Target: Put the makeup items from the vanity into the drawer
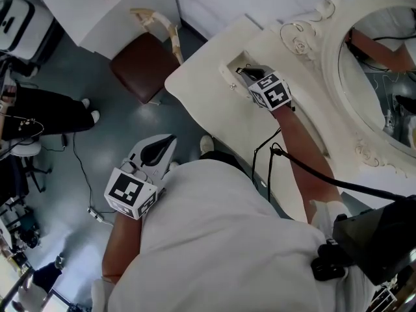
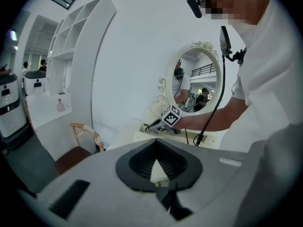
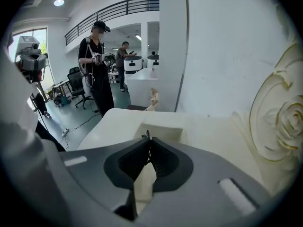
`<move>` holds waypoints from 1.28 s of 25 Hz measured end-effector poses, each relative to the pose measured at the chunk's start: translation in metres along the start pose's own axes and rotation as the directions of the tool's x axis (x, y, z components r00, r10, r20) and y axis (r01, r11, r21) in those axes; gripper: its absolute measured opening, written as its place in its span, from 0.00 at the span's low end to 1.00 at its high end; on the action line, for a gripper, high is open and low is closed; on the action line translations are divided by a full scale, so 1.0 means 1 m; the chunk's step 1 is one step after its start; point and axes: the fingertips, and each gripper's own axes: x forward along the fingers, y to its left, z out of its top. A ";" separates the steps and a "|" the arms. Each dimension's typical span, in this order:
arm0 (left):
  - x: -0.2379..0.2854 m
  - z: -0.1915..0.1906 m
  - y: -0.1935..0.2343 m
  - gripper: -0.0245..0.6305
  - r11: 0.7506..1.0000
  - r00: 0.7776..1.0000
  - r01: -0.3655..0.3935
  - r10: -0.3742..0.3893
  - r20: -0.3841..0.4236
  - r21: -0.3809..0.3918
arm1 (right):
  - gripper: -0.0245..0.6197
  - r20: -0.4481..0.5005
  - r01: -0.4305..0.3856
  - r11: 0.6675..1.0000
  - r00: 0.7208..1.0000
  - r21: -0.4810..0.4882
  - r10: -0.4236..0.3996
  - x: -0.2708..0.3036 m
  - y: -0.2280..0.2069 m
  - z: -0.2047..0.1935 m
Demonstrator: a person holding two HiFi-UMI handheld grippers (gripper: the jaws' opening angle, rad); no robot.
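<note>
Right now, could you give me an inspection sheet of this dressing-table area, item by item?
Surface: cream vanity top, bare where visible, with a rectangular recess ahead of the right claw.
Job's things: no makeup items seen; the recess floor is hidden.
Clutter: nothing seen.
Grippers: right claw at the recess, jaws together; left claw off the vanity, over the floor, jaws together, empty.
Cables: black cable along the person's right arm; thin cable on the floor.
Surroundings: oval mirror in a carved frame, brown-seated chair, person in black standing behind.
</note>
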 end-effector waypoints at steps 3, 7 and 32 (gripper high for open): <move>-0.005 0.001 0.003 0.04 1.000 1.000 -0.008 0.008 0.001 0.000 | 0.07 -0.020 -0.001 1.000 1.000 0.013 0.002 0.008 0.000 0.000; -0.002 0.002 0.010 0.04 1.000 1.000 -0.019 0.019 0.000 -0.002 | 0.07 -0.062 0.001 1.000 0.998 0.029 0.001 0.023 -0.005 -0.006; -0.024 -0.004 0.024 0.04 1.000 1.000 -0.030 0.030 -0.007 -0.002 | 0.15 -0.258 0.019 1.000 0.966 -0.005 -0.020 0.035 0.000 -0.016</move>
